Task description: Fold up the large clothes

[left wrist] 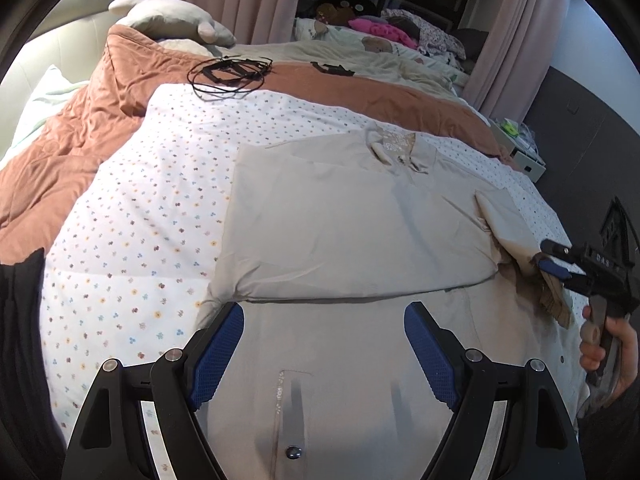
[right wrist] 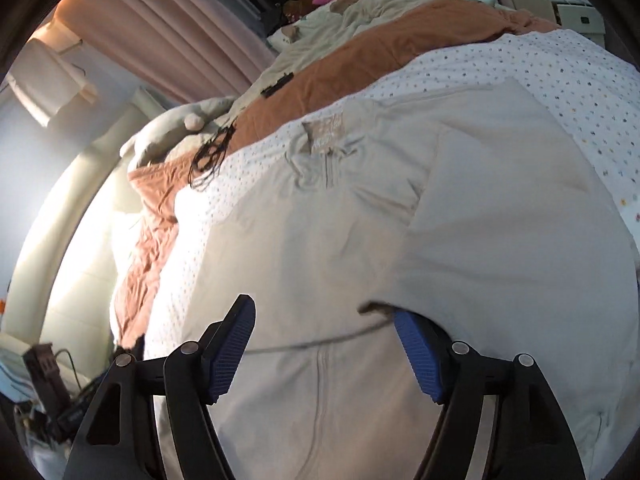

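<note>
While both tongs (left wrist: 324, 354) (right wrist: 324, 344) gape, the beige shirt (left wrist: 352, 216) lies half-folded on the dotted quilt (left wrist: 140, 216).

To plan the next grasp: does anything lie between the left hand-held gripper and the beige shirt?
Nothing visible does: the open left hand-held gripper hangs directly over the beige shirt, and the black cables lie far beyond it.

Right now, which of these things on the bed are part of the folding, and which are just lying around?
In use:
beige shirt
left claw
right claw

Lying about:
black cable
pillow
brown quilt
pink clothes
</note>
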